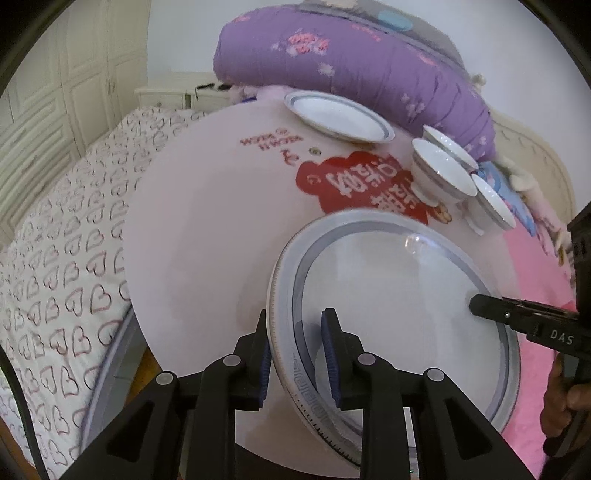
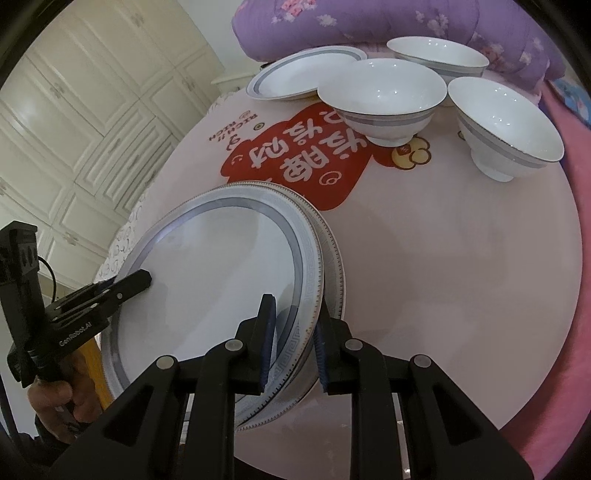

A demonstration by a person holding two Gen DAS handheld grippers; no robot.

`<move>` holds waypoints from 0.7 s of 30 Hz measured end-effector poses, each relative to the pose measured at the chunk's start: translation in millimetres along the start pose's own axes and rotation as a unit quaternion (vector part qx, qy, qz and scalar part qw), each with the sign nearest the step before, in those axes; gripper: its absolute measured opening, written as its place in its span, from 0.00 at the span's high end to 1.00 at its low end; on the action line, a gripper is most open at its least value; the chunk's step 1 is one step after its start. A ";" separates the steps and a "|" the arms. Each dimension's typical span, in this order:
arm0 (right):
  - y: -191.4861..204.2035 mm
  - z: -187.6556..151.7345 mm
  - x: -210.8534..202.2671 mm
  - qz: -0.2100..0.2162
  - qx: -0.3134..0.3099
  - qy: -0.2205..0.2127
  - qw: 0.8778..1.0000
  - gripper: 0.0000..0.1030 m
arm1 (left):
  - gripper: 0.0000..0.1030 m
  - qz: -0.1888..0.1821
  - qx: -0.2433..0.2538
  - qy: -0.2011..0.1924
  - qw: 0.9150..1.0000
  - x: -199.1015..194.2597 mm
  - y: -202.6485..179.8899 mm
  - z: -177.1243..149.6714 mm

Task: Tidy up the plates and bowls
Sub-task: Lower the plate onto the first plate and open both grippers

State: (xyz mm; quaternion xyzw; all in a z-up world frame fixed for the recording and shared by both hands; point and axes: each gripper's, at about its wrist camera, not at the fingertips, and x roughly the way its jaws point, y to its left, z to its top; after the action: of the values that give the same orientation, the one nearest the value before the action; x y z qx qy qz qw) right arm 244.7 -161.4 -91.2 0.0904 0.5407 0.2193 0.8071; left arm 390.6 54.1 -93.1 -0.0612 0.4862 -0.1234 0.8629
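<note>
A large white plate with a blue-grey rim [image 1: 399, 306] [image 2: 221, 280] is held tilted over the round pink table [image 1: 207, 229] [image 2: 443, 266]. My left gripper [image 1: 295, 350] is shut on its near left rim; it shows in the right wrist view [image 2: 127, 282]. My right gripper [image 2: 293, 350] is shut on the opposite rim; it shows in the left wrist view [image 1: 476, 306]. A second large plate [image 2: 334, 258] lies right under the held one. A smaller plate [image 1: 340, 120] [image 2: 303, 75] and three white bowls [image 1: 443, 173] [image 2: 384, 98] stand at the far side.
A purple quilt [image 1: 351, 62] [image 2: 406, 26] lies behind the dishes. A bed with a heart-print sheet [image 1: 55, 258] is on the left. White cabinet doors [image 2: 85, 122] stand beyond. A pink blanket [image 2: 576, 258] borders the table's right side.
</note>
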 end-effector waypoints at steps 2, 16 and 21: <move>0.9 -0.7 0.2 -0.001 -0.002 0.002 1.000 0.81 | 0.77 -0.003 -0.004 0.005 1.000 3.3 2.5 -1.4; 2.8 2.6 -4.0 -0.022 -0.009 0.002 1.000 0.78 | 0.77 0.003 0.011 0.003 1.000 10.6 -2.4 -1.0; 0.6 4.5 -7.8 -0.034 -0.009 -0.005 0.999 0.78 | 0.79 0.000 0.010 0.004 1.000 10.4 -1.2 -2.0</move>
State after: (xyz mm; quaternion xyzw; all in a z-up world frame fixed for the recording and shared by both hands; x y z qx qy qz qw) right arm 246.2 -164.0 -82.8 0.0656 0.5378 0.1959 0.8174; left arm 393.9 50.1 -102.4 -0.0520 0.4886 -0.1285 0.8614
